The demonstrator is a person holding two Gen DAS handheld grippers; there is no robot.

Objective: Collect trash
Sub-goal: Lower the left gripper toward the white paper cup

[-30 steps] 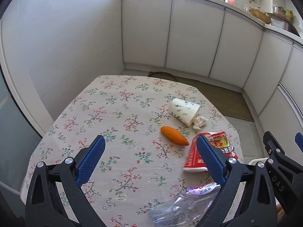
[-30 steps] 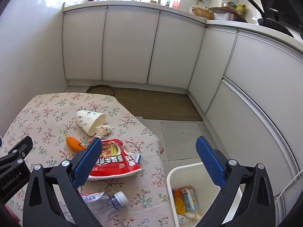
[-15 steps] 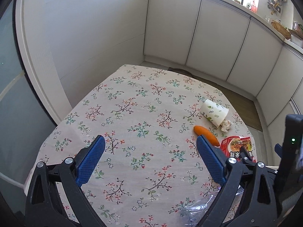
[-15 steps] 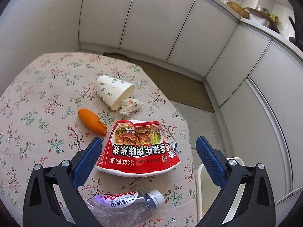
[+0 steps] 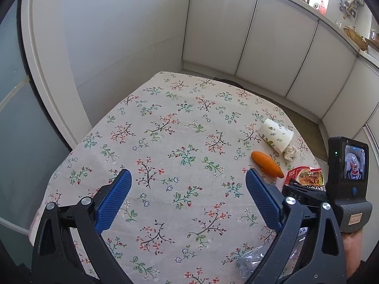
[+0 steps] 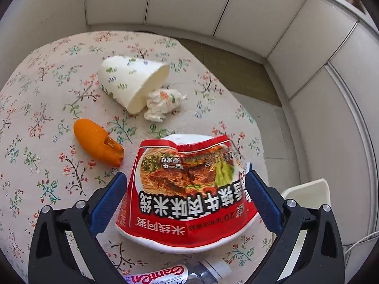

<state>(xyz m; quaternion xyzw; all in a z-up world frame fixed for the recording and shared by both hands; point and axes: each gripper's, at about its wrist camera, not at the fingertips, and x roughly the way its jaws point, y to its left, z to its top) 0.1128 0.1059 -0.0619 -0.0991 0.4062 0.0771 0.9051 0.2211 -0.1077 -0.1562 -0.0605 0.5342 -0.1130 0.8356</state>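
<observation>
Right wrist view shows most of the job ahead: a crushed red noodle bowl [image 6: 189,196], an orange peel [image 6: 97,142], a tipped paper cup [image 6: 130,82], a crumpled tissue [image 6: 163,104] and a plastic bottle [image 6: 175,274] all lie on the floral surface [image 6: 35,118], while the white bin [image 6: 310,194] stands off its right edge. The right tool [image 6: 184,201] is spread wide, its blue pads flanking the bowl on both sides, not yet pressing it as far as I can judge. The left tool [image 5: 187,198] is spread too, hanging over bare cloth, well apart from the trash.
</observation>
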